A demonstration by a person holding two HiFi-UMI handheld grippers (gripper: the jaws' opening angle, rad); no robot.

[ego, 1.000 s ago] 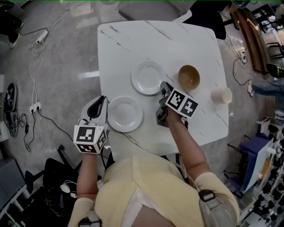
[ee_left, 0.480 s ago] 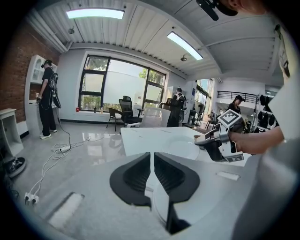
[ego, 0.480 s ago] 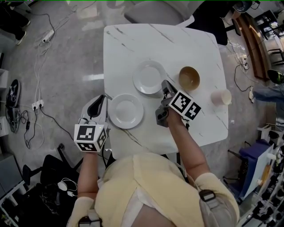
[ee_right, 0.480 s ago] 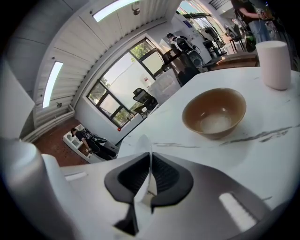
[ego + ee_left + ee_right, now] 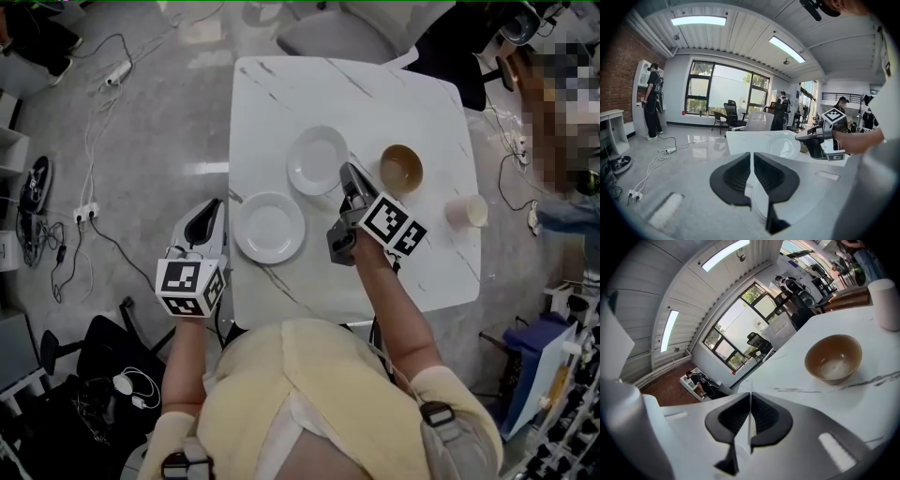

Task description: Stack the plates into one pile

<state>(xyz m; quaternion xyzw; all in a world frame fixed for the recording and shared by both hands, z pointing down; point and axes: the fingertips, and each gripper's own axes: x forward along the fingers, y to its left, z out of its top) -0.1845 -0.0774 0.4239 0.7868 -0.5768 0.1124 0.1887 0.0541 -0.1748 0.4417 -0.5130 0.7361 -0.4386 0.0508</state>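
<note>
Square-marked right gripper [image 5: 345, 172] on plate [image 5: 315, 159] rim

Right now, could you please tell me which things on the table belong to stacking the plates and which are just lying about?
For the job:
far plate, its rim pinched by the right gripper, whose jaws have just been closing
near plate

Lying about:
bowl
cup

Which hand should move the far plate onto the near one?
Right. The right gripper, whose jaws have just been closing, is shut on the rim of the far plate. The left gripper sits shut and empty left of the near plate.
</note>
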